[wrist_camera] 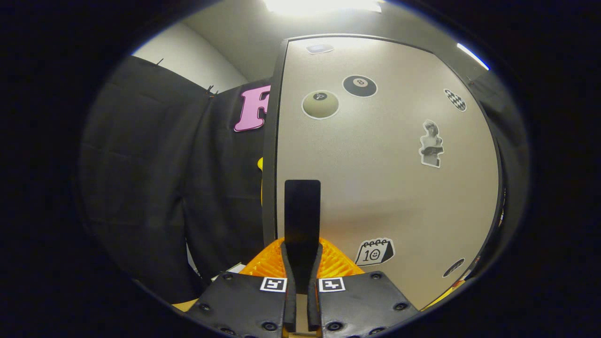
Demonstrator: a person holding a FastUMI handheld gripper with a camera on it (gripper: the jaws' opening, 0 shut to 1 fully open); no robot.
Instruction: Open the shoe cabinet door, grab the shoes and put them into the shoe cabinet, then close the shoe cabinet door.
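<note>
Our fingers [302,263] are pulled close together, and they pinch the dark handle [302,213] that stands up between them. The handle sits on the shoe cabinet door [375,188], near the door's left edge and low down. The pale door is right in front of us. It has stickers on it: a calendar sticker [374,251] just right of the handle, a statue sticker [431,143] higher up, and two pool ball stickers [359,86] near the top. Left of the door hangs the black cloth wall [155,178]. Above the door we see the ceiling light [319,4].
</note>
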